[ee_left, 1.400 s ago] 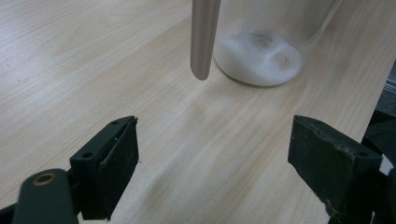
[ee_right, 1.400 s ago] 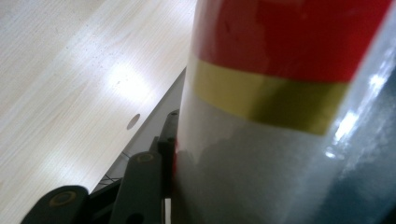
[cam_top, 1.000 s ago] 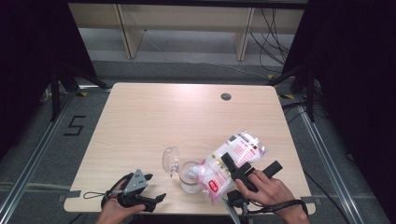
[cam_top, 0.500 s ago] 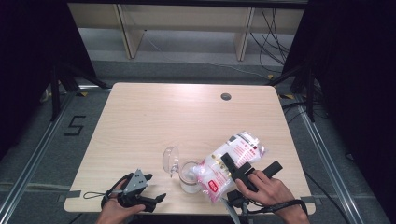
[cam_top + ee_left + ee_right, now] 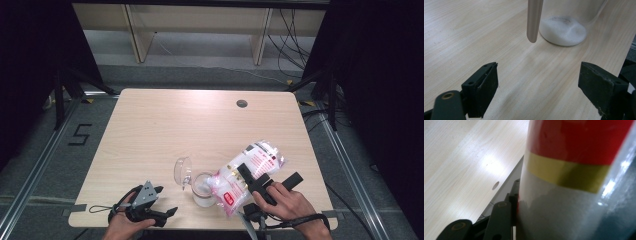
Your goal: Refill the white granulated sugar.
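Plastic bag in right claw, unmoved since before

Jar near table front edge; lid at its 10 o'clock, touching; bag at 3 o'clock, tilted over jar mouth.

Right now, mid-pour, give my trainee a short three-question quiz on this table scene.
1. True or false: the right gripper is shut on the clear plastic bag of white powder with red print.
2. What lies in the bottom of the clear glass jar?
3. The left gripper is: A) clamped on the jar, B) open and holding nothing, C) holding the clear jar lid.

Key
1. True; the bag is tilted with its lower end at the jar's mouth.
2. A layer of white powder.
3. B; its jaws stand wide apart over the light wooden table.
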### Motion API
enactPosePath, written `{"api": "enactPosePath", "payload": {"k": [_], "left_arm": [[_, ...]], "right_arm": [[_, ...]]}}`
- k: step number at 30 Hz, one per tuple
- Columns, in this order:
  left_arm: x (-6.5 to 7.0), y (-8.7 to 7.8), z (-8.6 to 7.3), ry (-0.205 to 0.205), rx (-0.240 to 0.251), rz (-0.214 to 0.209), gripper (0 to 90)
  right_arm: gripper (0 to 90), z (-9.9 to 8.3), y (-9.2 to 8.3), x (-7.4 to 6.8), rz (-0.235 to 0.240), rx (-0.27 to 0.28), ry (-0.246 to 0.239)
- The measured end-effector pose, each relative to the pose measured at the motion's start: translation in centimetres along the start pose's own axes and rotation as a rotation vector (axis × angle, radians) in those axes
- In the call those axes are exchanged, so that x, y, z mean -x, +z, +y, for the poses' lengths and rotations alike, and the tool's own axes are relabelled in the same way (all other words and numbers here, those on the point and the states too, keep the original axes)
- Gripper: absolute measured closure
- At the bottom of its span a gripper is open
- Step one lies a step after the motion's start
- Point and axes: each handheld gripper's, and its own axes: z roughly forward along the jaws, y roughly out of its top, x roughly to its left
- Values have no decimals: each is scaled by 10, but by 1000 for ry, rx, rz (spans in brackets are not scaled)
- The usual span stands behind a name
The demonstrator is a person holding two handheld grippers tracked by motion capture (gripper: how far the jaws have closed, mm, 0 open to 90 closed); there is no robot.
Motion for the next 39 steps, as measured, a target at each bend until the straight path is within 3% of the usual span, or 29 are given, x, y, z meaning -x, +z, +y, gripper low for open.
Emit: {"api": "enactPosePath", "payload": {"k": [8, 11, 12, 14, 16, 29, 33, 39], "left_arm": [[0, 0, 0, 6, 9, 1, 160], [1, 1, 0, -17, 15, 0, 160], [1, 1, 0, -15, 15, 0, 160], [-2, 0, 1, 29, -1, 0, 160], [1, 1, 0, -16, 14, 0, 160], [1, 1, 0, -13, 15, 0, 160], [1, 1, 0, -16, 17, 2, 160], [1, 1, 0, -13, 15, 0, 160]], "right_arm": [[619, 3, 1, 1, 0, -4, -26], [620, 3, 1, 1, 1, 6, -25], [620, 3, 1, 0, 3, -1, -30], [620, 3, 1, 0, -1, -3, -31], [620, 3, 1, -1, 7, -6, -32], [621, 2, 2, -1, 12, -14, -50], [622, 2, 1, -1, 14, -18, -34], [622, 0, 0, 0, 6, -28, -56]]}}
